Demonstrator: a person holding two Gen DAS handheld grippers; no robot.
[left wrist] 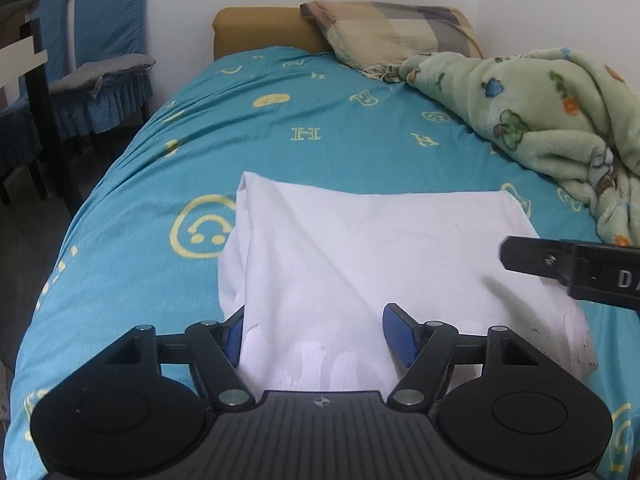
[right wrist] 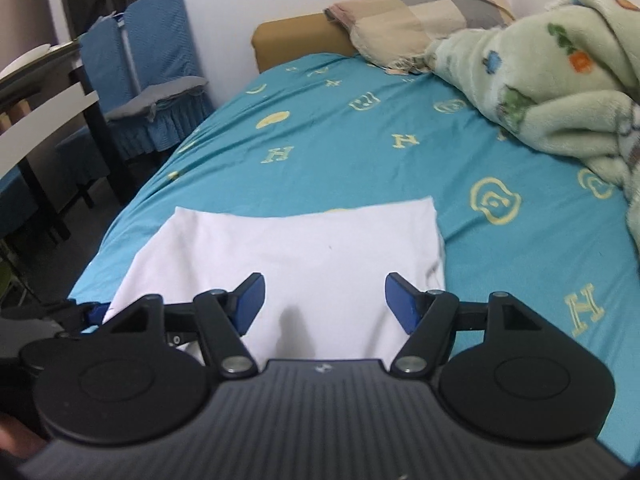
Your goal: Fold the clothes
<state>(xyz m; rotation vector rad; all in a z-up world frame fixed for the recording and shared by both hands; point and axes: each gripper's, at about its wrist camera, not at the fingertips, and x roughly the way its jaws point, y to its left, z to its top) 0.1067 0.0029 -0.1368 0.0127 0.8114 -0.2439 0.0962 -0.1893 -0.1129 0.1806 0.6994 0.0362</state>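
Note:
A white garment point(left wrist: 360, 256) lies folded into a rough rectangle on the blue bed sheet point(left wrist: 280, 140); it also shows in the right wrist view point(right wrist: 304, 248). My left gripper point(left wrist: 316, 332) is open, its blue pads point(left wrist: 400, 336) spread over the garment's near edge, with cloth passing between them; the left pad is partly hidden by the cloth. My right gripper point(right wrist: 324, 300) is open above the garment's near right part. The right gripper's black finger point(left wrist: 560, 266) reaches in from the right in the left wrist view.
A green fleece blanket point(left wrist: 540, 112) is bunched at the bed's right side. A checked pillow point(left wrist: 392, 36) leans on the tan headboard point(left wrist: 256, 28). Blue-covered chairs point(left wrist: 100, 60) and a dark table point(right wrist: 44, 92) stand to the left of the bed.

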